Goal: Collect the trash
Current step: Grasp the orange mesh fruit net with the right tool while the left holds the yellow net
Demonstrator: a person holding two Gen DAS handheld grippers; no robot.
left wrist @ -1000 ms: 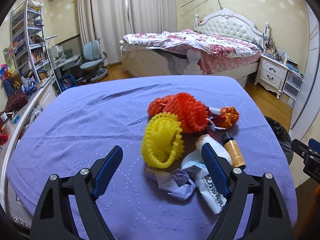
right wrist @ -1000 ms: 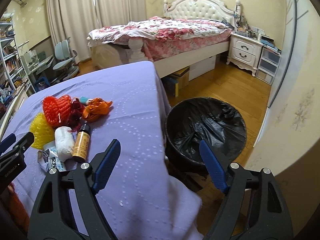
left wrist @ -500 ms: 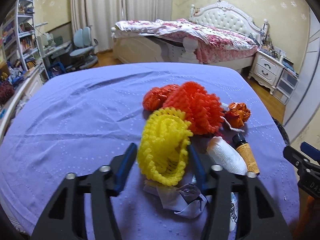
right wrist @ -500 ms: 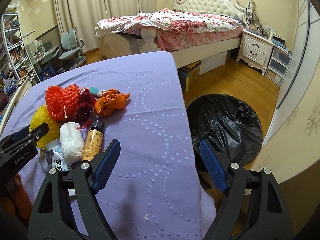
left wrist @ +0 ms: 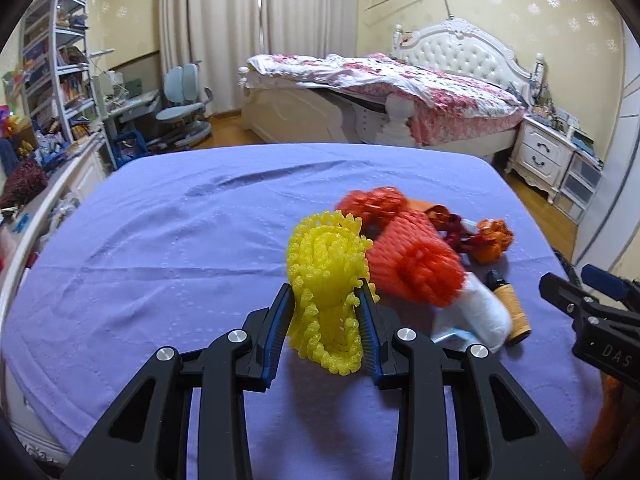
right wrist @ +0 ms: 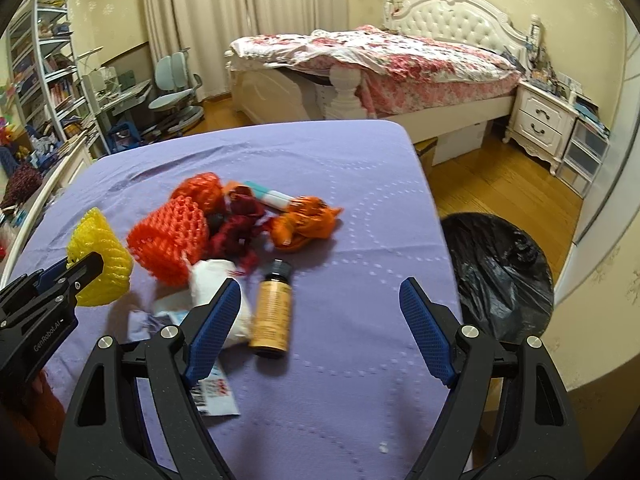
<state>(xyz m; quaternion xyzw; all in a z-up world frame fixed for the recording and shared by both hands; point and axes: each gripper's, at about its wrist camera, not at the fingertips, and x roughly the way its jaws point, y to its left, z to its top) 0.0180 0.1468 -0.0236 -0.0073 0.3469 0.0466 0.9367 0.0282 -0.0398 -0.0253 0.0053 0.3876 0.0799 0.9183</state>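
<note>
A pile of trash lies on the purple table [left wrist: 160, 248]. My left gripper [left wrist: 325, 314] is shut on the yellow foam net [left wrist: 326, 272], which also shows in the right wrist view [right wrist: 100, 268]. Beside it lie an orange foam net [left wrist: 416, 264] [right wrist: 170, 234], a white roll [left wrist: 482, 312], a small amber bottle [right wrist: 274, 312] [left wrist: 510, 304], orange peel [right wrist: 304, 222] and crumpled wrappers [right wrist: 214, 392]. My right gripper [right wrist: 320, 328] is open and empty, just above and right of the bottle. It shows at the right edge of the left wrist view [left wrist: 592, 312].
A bin with a black bag [right wrist: 500, 272] stands on the wooden floor right of the table. A bed [left wrist: 400, 96], a nightstand [left wrist: 544, 156], a desk chair [left wrist: 184, 104] and shelves [left wrist: 52, 80] fill the room behind.
My left gripper moved in and shut on the yellow foam net, lifting it a little. My right gripper swung left from over the bin to over the bottle.
</note>
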